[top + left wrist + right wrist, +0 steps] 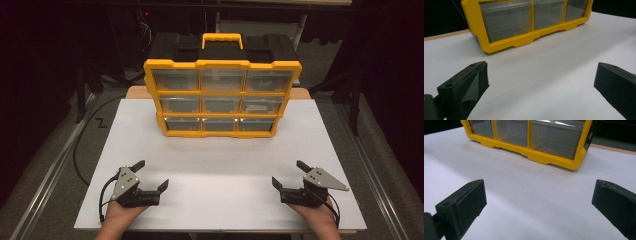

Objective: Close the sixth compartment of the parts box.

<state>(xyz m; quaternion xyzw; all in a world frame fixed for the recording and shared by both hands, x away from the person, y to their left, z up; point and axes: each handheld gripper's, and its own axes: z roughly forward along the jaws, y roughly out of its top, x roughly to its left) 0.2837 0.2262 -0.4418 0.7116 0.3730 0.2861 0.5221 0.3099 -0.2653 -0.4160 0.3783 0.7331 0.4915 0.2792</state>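
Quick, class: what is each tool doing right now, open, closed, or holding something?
Left tool: open, holding nothing, on the white table, short of the yellow drawer organizer.
Right tool: open, holding nothing, also short of the organizer.

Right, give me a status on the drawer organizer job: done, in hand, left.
Done: nothing that shows; all nine drawers of the organizer look shut. In hand: nothing. The left hand-held gripper and right hand-held gripper are both open and empty, low over the white board near its front edge, well short of the organizer. Left: the reach to the organizer and all work on its drawers.
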